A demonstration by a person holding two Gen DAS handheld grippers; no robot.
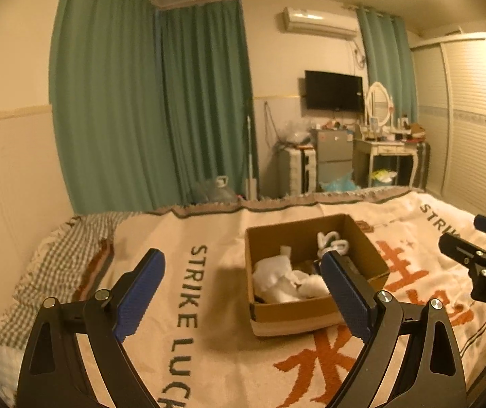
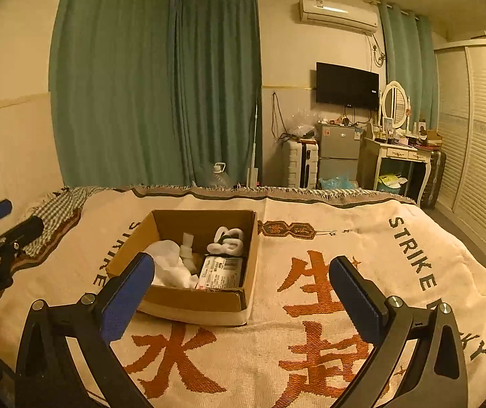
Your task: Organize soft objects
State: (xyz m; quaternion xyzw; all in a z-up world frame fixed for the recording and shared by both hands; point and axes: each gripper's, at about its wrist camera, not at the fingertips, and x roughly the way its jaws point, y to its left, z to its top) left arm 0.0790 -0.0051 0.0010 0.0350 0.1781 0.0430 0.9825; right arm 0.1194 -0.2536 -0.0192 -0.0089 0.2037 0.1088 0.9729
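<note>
Cardboard box [image 2: 188, 301]: sitting at 11 o'clock, holding white cloths [image 2: 170, 267].
Left gripper [image 1: 243, 292]: hanging wide open, empty.
Right gripper [image 2: 243, 295]: hanging wide open, empty.

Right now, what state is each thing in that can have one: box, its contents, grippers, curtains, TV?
cardboard box: open-topped, upright on the blanket
white cloth: crumpled inside the box
white ring bundle: in the box's far corner
labelled packet: lying flat in the box
left gripper: open, empty
right gripper: open, empty
curtains: drawn
TV: off
</note>
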